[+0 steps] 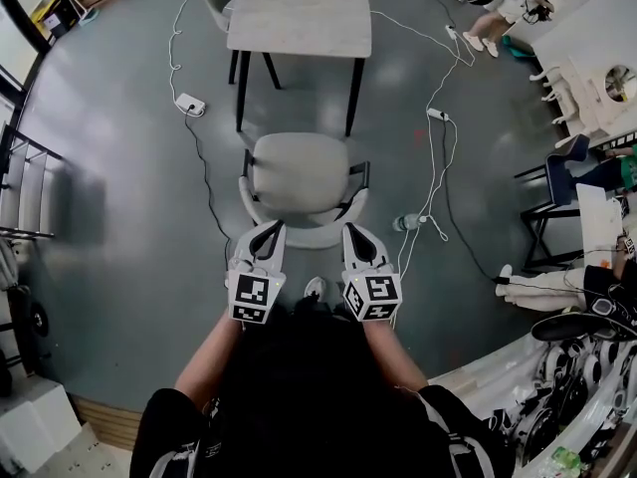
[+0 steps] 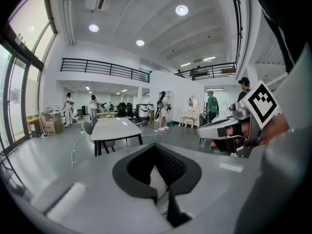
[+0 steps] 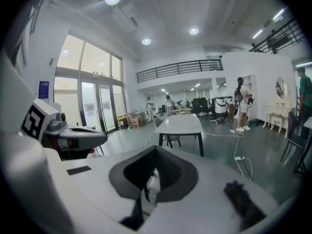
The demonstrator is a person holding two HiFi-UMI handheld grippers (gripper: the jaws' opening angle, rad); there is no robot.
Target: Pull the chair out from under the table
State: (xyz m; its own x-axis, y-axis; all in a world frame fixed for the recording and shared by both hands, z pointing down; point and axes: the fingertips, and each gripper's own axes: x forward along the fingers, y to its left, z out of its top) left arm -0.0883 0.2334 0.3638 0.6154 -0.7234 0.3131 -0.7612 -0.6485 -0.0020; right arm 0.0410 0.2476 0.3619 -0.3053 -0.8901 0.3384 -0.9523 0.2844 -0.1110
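Chair (image 1: 299, 172): rounded pale padded seat, curved backrest, dark frame. Stands just outside the near edge of the table (image 1: 299, 13) on smooth grey floor (image 1: 119, 167) (open room either side). Left gripper (image 1: 270, 231) and right gripper (image 1: 352, 232): jaws together, empty, near the backrest.

No legible text; blue wall sign (image 3: 43, 89) unreadable.

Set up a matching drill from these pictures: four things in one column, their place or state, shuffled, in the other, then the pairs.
1 chair
2 table
3 power strip
4 left gripper

A jaws shut, nothing held
B lying left of the table legs
C at the top of the head view, pale top, black legs
D out from under the table, whole seat in view

Pairs: 1-D, 2-C, 3-B, 4-A
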